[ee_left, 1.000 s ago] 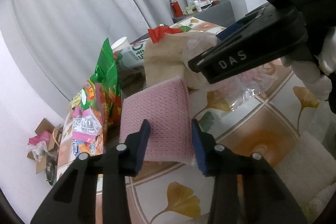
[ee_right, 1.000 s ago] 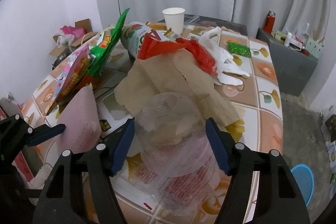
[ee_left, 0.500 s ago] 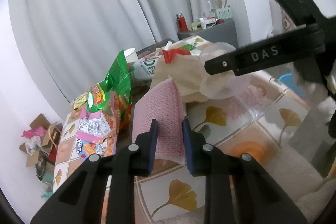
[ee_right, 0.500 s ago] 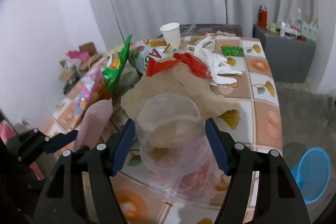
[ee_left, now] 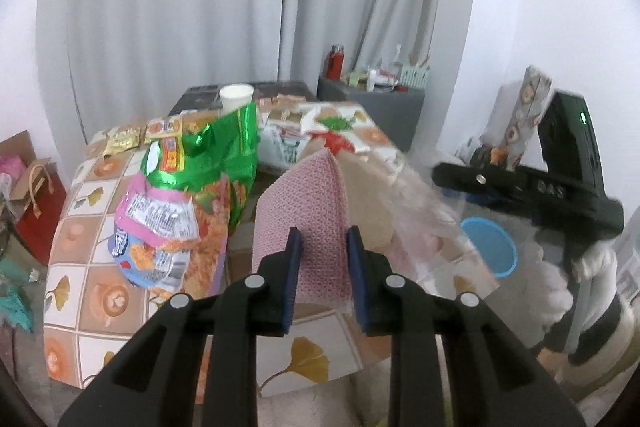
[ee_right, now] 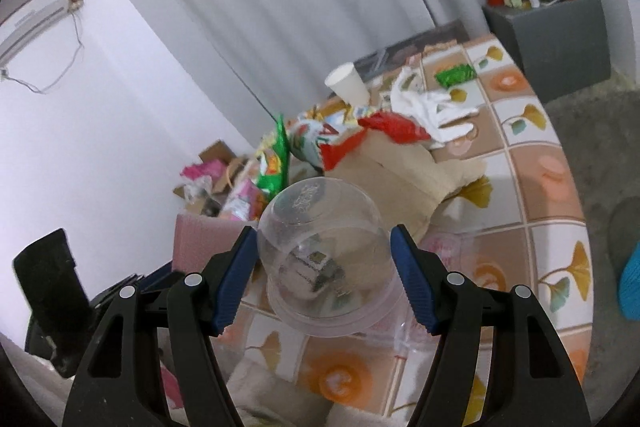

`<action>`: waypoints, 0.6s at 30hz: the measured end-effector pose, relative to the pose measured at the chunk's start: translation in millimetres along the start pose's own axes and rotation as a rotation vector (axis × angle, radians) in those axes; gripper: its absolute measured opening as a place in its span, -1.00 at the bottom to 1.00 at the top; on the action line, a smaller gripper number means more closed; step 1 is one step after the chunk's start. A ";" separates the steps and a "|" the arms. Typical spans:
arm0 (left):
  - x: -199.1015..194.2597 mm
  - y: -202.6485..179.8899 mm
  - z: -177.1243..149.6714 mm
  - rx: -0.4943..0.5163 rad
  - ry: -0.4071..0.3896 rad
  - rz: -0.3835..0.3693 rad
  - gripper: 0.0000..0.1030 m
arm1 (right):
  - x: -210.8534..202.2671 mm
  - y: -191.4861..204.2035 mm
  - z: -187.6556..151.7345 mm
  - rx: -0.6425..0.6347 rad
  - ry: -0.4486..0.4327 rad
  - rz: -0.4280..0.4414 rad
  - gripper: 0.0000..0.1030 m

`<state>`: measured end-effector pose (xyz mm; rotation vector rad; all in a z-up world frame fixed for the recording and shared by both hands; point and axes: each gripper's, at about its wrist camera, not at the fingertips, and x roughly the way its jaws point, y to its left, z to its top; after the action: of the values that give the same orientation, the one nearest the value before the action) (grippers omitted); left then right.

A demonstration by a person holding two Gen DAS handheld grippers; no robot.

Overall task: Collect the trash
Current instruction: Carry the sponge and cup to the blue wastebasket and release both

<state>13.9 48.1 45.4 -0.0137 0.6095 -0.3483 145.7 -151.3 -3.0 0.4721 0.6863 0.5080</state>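
My left gripper (ee_left: 322, 267) is shut on a pink textured cloth (ee_left: 308, 211) and holds it above the tiled table (ee_left: 88, 291). My right gripper (ee_right: 322, 267) is shut on a clear plastic cup (ee_right: 320, 251) with its film lid hanging below, lifted over the table's near end. The cup shows blurred in the left wrist view (ee_left: 416, 199). The pink cloth shows at the left of the right wrist view (ee_right: 200, 243). On the table lie a green snack bag (ee_left: 216, 155), a brown paper bag (ee_right: 404, 171), a red wrapper (ee_right: 384, 127) and a white paper cup (ee_right: 348, 83).
A blue bin (ee_left: 488, 247) stands on the floor to the right of the table. A grey cabinet (ee_right: 556, 35) with bottles stands behind. Cardboard boxes and bags (ee_left: 24, 179) sit on the floor at left. White crumpled plastic (ee_right: 432, 107) and a small green packet (ee_right: 456, 75) lie far on the table.
Both grippers have risen and pulled back from the table with the cloth and the cup. The right gripper has tilted and swung right, towards the blue bin.
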 end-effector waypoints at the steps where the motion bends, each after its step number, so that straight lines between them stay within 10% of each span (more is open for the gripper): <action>1: -3.8 0.4 2.7 -0.005 -0.012 -0.011 -0.57 | -7.9 0.7 0.2 0.009 -0.021 0.019 0.25; 8: -24.0 -9.7 27.3 -0.013 -0.091 -0.119 -0.57 | -57.4 0.3 5.4 0.067 -0.152 0.079 0.25; 18: 40.8 -95.0 84.8 -0.003 0.070 -0.496 -0.57 | -166.6 -77.7 -3.9 0.254 -0.396 -0.226 0.25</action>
<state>62.7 -62.1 103.2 -0.1576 0.6732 -0.8307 54.3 -307.6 29.3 0.7014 0.4148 0.1055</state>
